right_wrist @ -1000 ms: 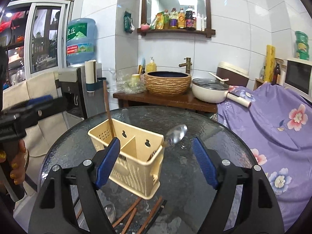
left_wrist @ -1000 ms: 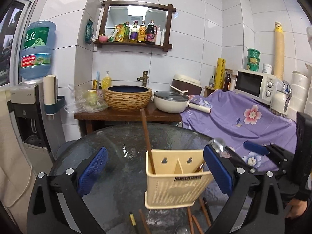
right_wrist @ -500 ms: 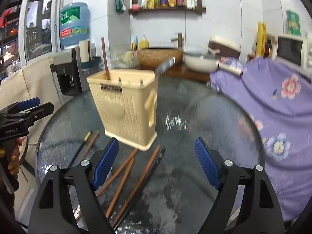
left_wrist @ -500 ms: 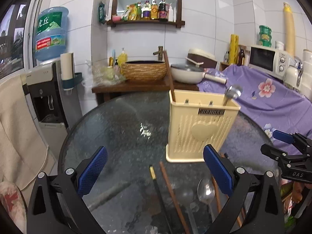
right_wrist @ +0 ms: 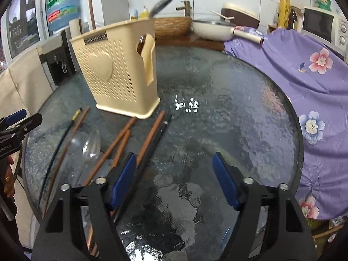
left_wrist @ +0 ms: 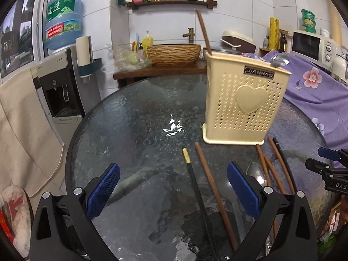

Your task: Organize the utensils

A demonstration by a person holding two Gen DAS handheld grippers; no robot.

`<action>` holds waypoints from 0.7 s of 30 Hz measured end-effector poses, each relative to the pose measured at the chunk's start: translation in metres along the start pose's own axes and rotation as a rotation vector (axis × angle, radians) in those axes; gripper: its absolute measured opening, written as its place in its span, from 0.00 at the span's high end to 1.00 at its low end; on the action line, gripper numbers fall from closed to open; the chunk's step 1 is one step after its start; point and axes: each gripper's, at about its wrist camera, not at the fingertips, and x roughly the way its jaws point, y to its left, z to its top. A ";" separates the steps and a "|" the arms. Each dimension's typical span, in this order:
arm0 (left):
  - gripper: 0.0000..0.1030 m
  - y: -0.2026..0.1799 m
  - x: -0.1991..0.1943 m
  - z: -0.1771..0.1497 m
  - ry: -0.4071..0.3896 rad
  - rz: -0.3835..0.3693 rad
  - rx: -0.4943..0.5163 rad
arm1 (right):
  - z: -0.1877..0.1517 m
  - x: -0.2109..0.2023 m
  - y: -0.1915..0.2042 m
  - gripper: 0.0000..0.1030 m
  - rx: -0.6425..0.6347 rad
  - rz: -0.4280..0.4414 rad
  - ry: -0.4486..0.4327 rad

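Note:
A cream perforated utensil holder (left_wrist: pixel 243 102) (right_wrist: pixel 118 69) stands upright on the round glass table (left_wrist: pixel 134 130), with a brown chopstick (left_wrist: pixel 203 32) and a metal spoon (left_wrist: pixel 279 60) in it. Several loose chopsticks lie in front of it: a black gold-tipped one (left_wrist: pixel 195 184), a brown one (left_wrist: pixel 212 187) and others (right_wrist: pixel 121 143) further right. A second spoon (right_wrist: pixel 91 146) lies among them. My left gripper (left_wrist: pixel 174 174) hovers open above the black and brown chopsticks. My right gripper (right_wrist: pixel 174 163) is closing over bare glass, nothing between its pads, with a dark chopstick (right_wrist: pixel 152 148) beside its left finger.
A water dispenser (left_wrist: pixel 61 82) stands left of the table. Behind it, a wooden counter (left_wrist: pixel 158 70) holds a woven basin and a white pan (right_wrist: pixel 212 30). A purple flowered cloth (right_wrist: pixel 304 82) covers the right side, with a microwave (left_wrist: pixel 313 45) on it.
Both grippers have sunk toward the table and tipped downward, so the holder rose in view and the loose chopsticks came close under the fingers. The right jaws have narrowed slightly.

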 end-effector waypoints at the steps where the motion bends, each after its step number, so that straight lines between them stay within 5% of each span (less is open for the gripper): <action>1: 0.07 0.002 0.003 -0.001 0.011 -0.005 -0.009 | 0.001 0.002 0.001 0.34 0.000 -0.002 0.005; 6: 0.21 0.007 0.014 -0.002 0.047 -0.024 -0.030 | 0.005 0.018 0.013 0.41 -0.008 -0.015 0.049; 21: 0.37 0.002 0.032 -0.006 0.121 -0.035 0.020 | 0.006 0.038 0.021 0.48 -0.022 -0.036 0.103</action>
